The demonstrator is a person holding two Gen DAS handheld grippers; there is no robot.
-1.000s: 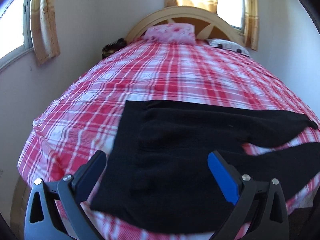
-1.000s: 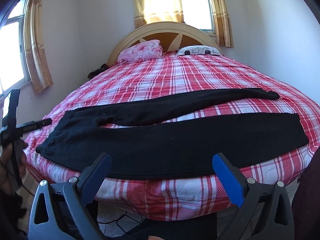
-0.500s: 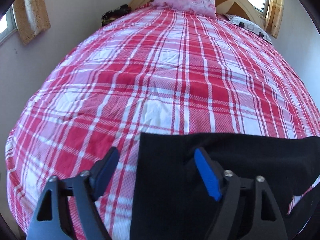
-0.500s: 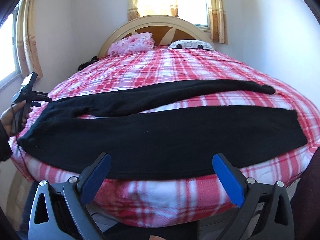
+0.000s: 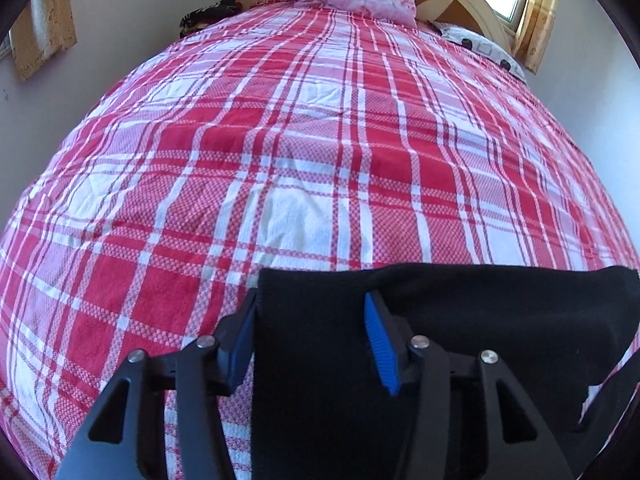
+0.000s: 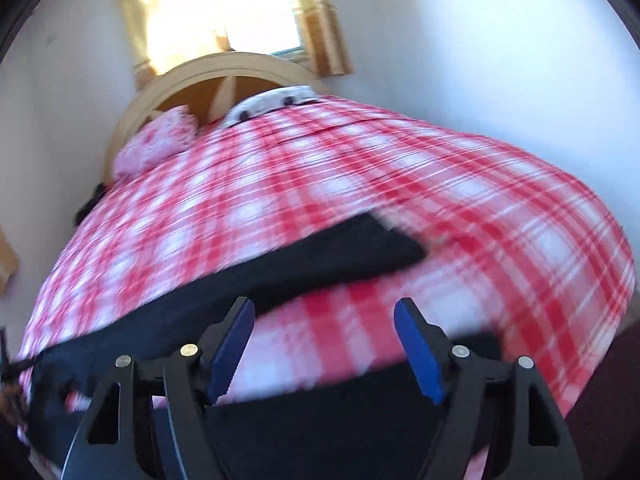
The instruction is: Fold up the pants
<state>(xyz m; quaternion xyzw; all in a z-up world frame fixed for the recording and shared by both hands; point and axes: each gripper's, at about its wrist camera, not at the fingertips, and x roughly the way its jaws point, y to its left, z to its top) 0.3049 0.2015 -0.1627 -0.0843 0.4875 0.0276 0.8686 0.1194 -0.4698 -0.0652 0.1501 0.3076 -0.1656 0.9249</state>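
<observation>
Pants (image 5: 460, 320) are seen in the left wrist view as a black slab on the near part of the plaid bedspread (image 5: 304, 152), well short of the headboard (image 5: 452, 4). The far corner at the waist end lies between the fingers of the left gripper (image 5: 310, 332): the left finger (image 5: 240, 340) is just off the side edge, over the bedspread, and the right finger (image 5: 380, 344) is over the cloth. The jaws are closing, yet a gap is seen at each pad, so no pinch is made. The long axis runs off to the right of the fingers, across the bed.

From the right wrist view, which is blurred, the far leg (image 6: 340, 252) is seen as a dark band ending in a cuff beyond the right gripper (image 6: 324, 344), on the headboard's side of it. The near leg (image 6: 320, 420) lies under the gripper. Between the closing fingers only bedspread shows; nothing is held. The left gripper is judged nearer its hold; the right one must be carried toward a cuff.

No brand, label or writing can be read.
</observation>
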